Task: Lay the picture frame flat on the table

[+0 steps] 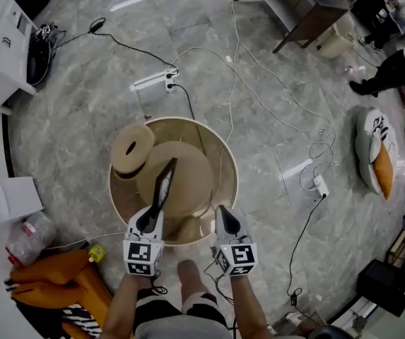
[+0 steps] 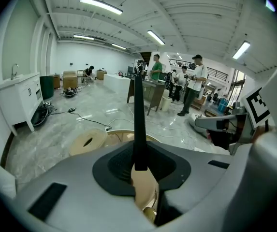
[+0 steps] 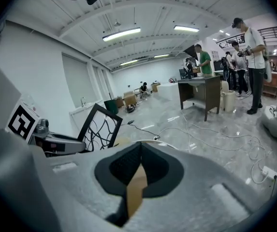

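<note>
**Frame (image 1: 164, 183) up on edge over the table, not yet laid down**

Nearest in, the two grippers sit side by side at the near rim of the round table (image 1: 228, 162). The left gripper (image 1: 150, 216) has the frame: its own view shows the jaws clamped on a thin dark bar that runs straight up from the pads, which is the frame seen edge-on (image 2: 138, 124). The right gripper (image 1: 225, 216) carries nothing; in its own view the jaws are drawn together at the tips with only tan tabletop showing below them.

From the right gripper view, the frame (image 3: 99, 127) is black with a branching line pattern inside, and it leans at a tilt off the left gripper. It is up on its edge above the near half of the table, gripped at its lower end. Whether any corner touches the top, I cannot tell.

Just beyond it lie a tan disc (image 1: 184, 171) and a ring (image 1: 133, 149), so the free landing space looks tight. Further out, cables (image 1: 259, 76) and a power strip (image 1: 153, 82) trail over the floor, with people (image 2: 194, 83) at the back of the room.

So the pickup is done, I judge. What is left is to tip the frame over, set it flat and let go.
</note>
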